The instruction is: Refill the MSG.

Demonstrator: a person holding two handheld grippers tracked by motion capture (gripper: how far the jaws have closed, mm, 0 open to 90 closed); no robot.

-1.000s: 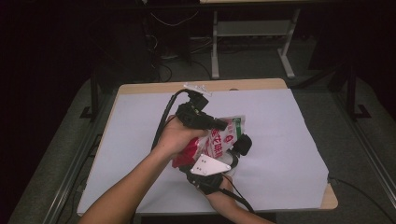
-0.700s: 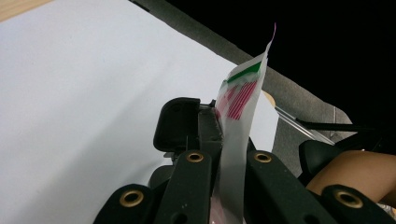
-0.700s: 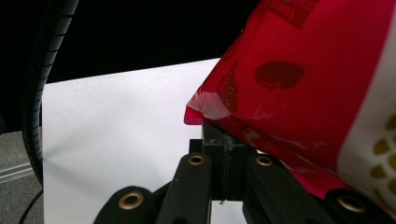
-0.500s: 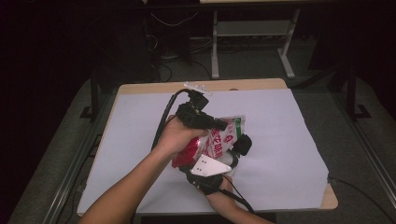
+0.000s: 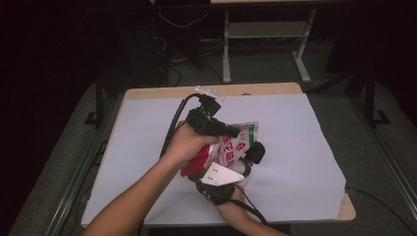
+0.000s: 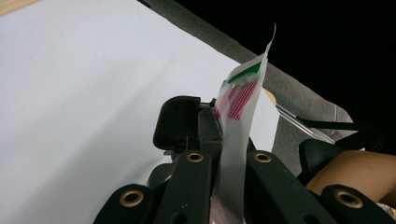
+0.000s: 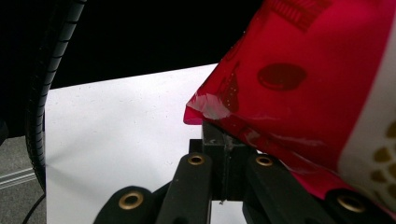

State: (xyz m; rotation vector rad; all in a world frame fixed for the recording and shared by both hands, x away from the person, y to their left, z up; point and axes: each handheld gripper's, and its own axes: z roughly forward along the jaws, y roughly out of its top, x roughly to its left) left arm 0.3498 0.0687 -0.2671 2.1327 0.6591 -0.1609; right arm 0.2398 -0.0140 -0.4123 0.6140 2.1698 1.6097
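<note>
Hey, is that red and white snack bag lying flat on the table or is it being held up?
Held up. The bag is pinched by the left gripper at one edge and the right gripper at another, lifted off the white sheet.

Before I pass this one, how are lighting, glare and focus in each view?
High view: the table is evenly lit, its surroundings nearly black, everything a little soft. Left gripper view: the bag is sharp, the backdrop black. Right gripper view: small glare patches on the bag's red film, and the near jaws look soft.
</note>
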